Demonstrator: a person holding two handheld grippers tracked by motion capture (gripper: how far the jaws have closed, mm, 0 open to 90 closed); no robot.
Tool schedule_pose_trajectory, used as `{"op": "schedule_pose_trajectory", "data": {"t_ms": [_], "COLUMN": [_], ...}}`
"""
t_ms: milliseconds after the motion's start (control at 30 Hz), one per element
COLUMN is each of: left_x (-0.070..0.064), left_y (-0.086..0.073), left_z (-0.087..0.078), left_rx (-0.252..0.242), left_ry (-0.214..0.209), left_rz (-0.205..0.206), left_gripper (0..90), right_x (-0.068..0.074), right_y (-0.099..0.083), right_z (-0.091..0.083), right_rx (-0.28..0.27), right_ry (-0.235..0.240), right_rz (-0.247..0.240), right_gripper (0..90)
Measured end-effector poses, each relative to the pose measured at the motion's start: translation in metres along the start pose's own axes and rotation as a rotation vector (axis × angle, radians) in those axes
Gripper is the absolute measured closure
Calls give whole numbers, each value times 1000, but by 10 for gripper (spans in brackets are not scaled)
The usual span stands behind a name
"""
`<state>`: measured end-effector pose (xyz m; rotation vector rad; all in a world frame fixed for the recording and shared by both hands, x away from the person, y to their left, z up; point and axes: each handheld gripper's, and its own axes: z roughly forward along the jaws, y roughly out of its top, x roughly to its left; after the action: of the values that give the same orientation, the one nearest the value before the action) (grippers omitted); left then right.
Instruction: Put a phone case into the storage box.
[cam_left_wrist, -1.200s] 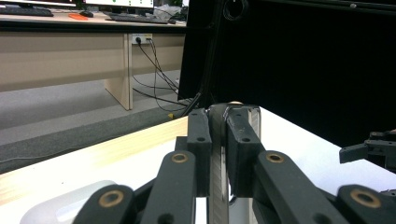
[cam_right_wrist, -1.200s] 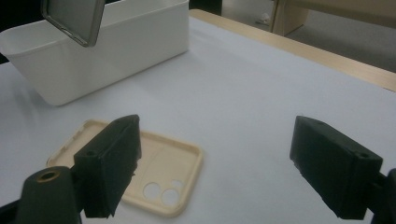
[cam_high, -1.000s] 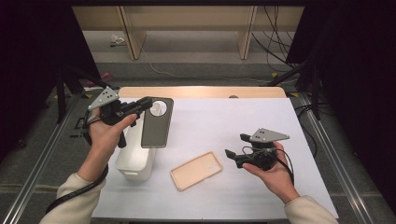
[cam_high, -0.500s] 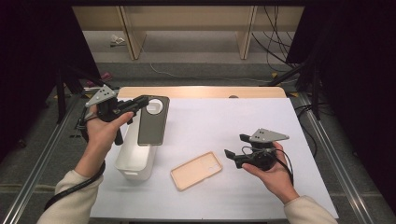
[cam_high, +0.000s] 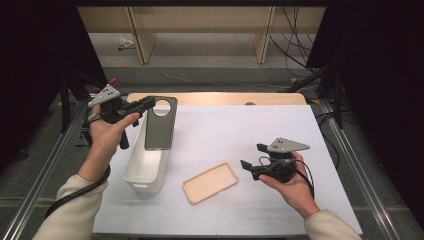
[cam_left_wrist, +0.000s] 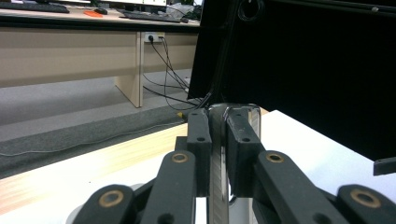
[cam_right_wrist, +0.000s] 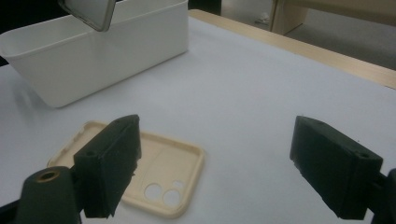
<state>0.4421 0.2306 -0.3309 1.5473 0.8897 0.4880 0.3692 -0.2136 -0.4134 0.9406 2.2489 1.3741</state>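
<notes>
In the high view, a dark phone case (cam_high: 161, 125) is held at its top edge, near the round camera cut-out, by the left gripper (cam_high: 142, 106) in the upper left of the frame. The case hangs over the open white bin (cam_high: 145, 172), its lower part covering some of the bin's interior; whether it touches the bin cannot be told from above. In the left gripper view the case (cam_left_wrist: 219, 140) is seen edge-on as a thin glossy strip clamped between the two black jaws, its lower end cut off by the bottom of the frame. The left hand (cam_high: 107, 131) is wrapped around the gripper's handle, the forearm rising from the lower left corner in a pale sleeve, with a black cable looped beside it. A beige phone case (cam_high: 210, 182) is laid hollow side up on the white tabletop (cam_high: 240, 130), just right of the bin and apart from it. In the right gripper view it (cam_right_wrist: 154, 172) is partly hidden behind the nearer jaw, and a corner of the dark case (cam_right_wrist: 88, 11) is cut off by the upper left edge. The right gripper (cam_high: 252, 162) is held low at centre right, its jaws spread wide and grasping nothing, aimed toward the beige case. The right hand (cam_high: 290, 182) cups it from below.
</notes>
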Motion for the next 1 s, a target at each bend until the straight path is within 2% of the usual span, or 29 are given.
{"op": "schedule_pose_trajectory", "data": {"t_ms": [600, 1000], "left_x": [17, 31], "left_y": [13, 14], "left_z": [8, 19], "left_rx": [-2, 13], "left_ry": [25, 43], "left_rz": [6, 8], "left_gripper": [810, 810], "right_x": [0, -1], "right_y": [0, 0], "right_z": [0, 0], "right_rx": [0, -1], "right_ry": [0, 2], "right_rz": [2, 5], "right_gripper": [173, 173]}}
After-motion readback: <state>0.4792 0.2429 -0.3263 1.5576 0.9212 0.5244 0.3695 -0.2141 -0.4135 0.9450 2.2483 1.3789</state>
